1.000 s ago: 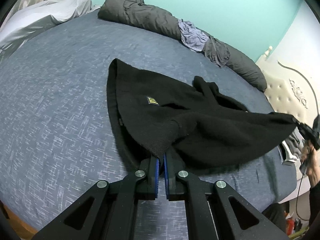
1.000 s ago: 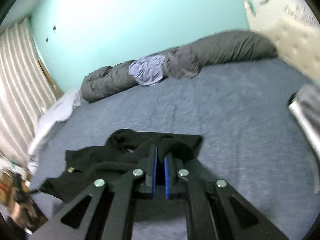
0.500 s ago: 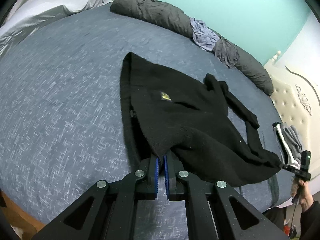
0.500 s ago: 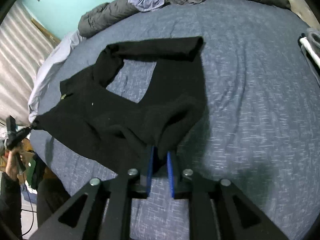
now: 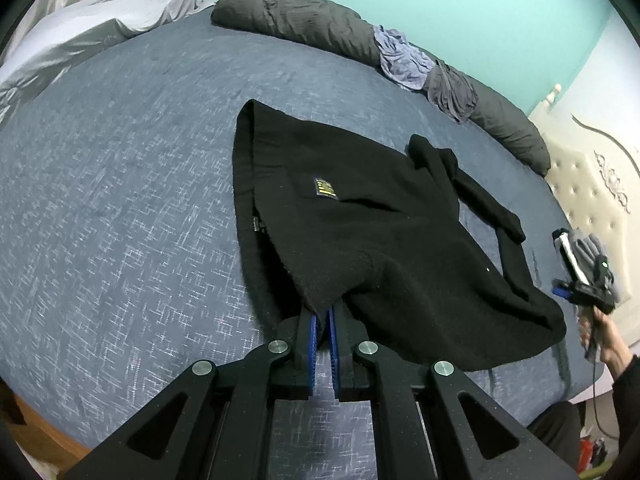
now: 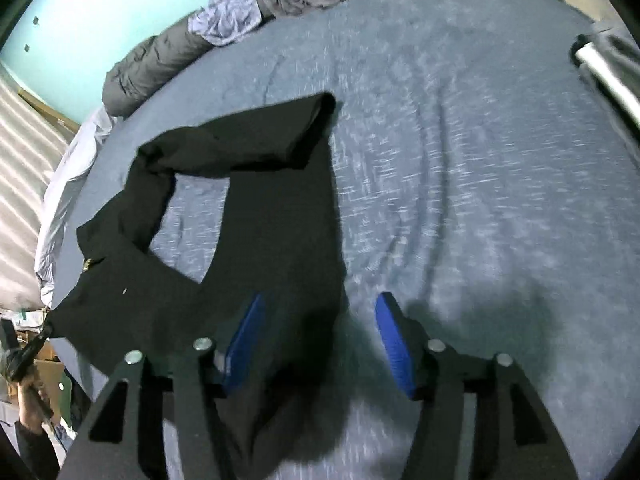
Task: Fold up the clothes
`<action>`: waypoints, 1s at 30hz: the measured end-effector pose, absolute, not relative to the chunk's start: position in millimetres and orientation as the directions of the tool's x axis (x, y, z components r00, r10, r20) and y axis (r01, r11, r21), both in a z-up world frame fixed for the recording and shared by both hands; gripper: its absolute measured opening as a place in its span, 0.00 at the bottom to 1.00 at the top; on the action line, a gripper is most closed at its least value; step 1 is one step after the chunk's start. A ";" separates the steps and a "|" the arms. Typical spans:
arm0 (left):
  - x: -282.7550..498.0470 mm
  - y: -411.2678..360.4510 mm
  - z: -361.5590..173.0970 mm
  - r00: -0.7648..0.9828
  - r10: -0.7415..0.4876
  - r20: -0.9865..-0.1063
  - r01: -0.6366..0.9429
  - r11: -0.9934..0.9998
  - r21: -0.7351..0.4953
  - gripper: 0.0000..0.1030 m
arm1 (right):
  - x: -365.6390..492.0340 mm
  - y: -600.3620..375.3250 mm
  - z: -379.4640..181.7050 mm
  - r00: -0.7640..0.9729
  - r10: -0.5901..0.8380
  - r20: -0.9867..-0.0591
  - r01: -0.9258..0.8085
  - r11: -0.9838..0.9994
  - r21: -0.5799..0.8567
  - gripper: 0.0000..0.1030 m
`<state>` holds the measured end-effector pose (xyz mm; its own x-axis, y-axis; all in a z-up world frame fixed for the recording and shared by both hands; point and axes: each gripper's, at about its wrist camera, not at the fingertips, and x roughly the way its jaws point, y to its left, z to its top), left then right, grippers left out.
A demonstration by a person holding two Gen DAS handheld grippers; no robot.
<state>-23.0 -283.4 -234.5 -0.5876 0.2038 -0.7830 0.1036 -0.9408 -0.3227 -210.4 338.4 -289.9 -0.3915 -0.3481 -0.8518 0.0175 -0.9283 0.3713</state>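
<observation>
Blue bed (image 5: pixel 120 208) under black garment (image 5: pixel 360 216).

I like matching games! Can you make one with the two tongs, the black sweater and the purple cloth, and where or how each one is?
Things:
1. left tongs
2. right tongs
3. black fleece sweater
4. crumpled purple cloth

States:
A. lying on the grey rolled blanket
B. open
C. spread on the blue bed cover
D. shut on the sweater

Pairs: 1-D, 2-B, 3-C, 4-A
</observation>
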 end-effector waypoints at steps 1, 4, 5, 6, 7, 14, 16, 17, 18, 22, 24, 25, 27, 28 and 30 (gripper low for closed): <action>-23.0 -283.9 -234.3 -0.587 0.203 -0.784 0.102 -0.942 -0.320 0.05 | -218.1 335.2 -296.7 -0.392 -0.349 -0.851 0.012 -0.927 0.374 0.62; -24.7 -285.6 -235.0 -0.584 0.198 -0.787 0.101 -0.945 -0.312 0.05 | -231.8 331.0 -313.4 -0.373 -0.379 -0.847 -0.007 -0.912 0.411 0.65; -25.6 -285.9 -235.6 -0.583 0.196 -0.788 0.103 -0.945 -0.311 0.06 | -235.8 328.6 -318.7 -0.368 -0.365 -0.855 -0.024 -0.916 0.401 0.66; -26.4 -286.0 -236.1 -0.582 0.195 -0.790 0.103 -0.945 -0.310 0.06 | -239.2 326.1 -323.0 -0.360 -0.356 -0.862 -0.028 -0.920 0.391 0.66; -27.3 -285.5 -236.5 -0.580 0.193 -0.791 0.104 -0.946 -0.307 0.06 | -242.6 324.4 -327.3 -0.351 -0.347 -0.870 -0.031 -0.924 0.381 0.66; -34.7 -281.6 -240.4 -0.572 0.185 -0.799 0.115 -0.946 -0.302 0.05 | -248.1 317.5 -332.6 -0.312 -0.376 -0.873 0.026 -0.922 0.387 0.43; -36.1 -279.6 -239.4 -0.573 0.182 -0.799 0.119 -0.946 -0.301 0.06 | -243.2 317.8 -327.8 -0.320 -0.366 -0.874 0.040 -0.927 0.373 0.12; -36.1 -278.3 -237.6 -0.575 0.179 -0.798 0.119 -0.947 -0.299 0.05 | -240.5 319.6 -322.8 -0.336 -0.371 -0.866 0.046 -0.925 0.378 0.09; -36.0 -276.9 -235.6 -0.578 0.177 -0.797 0.119 -0.947 -0.297 0.05 | -237.7 321.7 -317.2 -0.354 -0.378 -0.855 0.052 -0.921 0.385 0.07; -34.0 -272.6 -226.3 -0.590 0.172 -0.789 0.116 -0.949 -0.294 0.05 | -219.7 335.7 -276.3 -0.437 -0.374 -0.818 0.082 -0.922 0.378 0.06; -32.4 -271.1 -222.3 -0.596 0.173 -0.784 0.113 -0.949 -0.295 0.05 | -206.3 350.8 -249.5 -0.489 -0.342 -0.803 0.082 -0.934 0.348 0.06; -31.9 -271.3 -221.9 -0.597 0.173 -0.783 0.117 -0.947 -0.298 0.05 | -198.8 360.9 -235.1 -0.518 -0.317 -0.794 0.075 -0.942 0.327 0.06; -31.0 -272.1 -221.5 -0.599 0.174 -0.782 0.126 -0.944 -0.306 0.05 | -184.3 385.3 -211.1 -0.572 -0.264 -0.776 0.041 -0.955 0.295 0.06; -30.8 -273.1 -222.3 -0.598 0.173 -0.782 0.137 -0.940 -0.313 0.05 | -177.9 397.1 -202.1 -0.592 -0.237 -0.770 0.018 -0.960 0.281 0.06; -30.6 -274.7 -224.1 -0.600 0.169 -0.782 0.158 -0.933 -0.323 0.05 | -165.2 423.7 -187.1 -0.626 -0.189 -0.757 -0.032 -0.963 0.267 0.06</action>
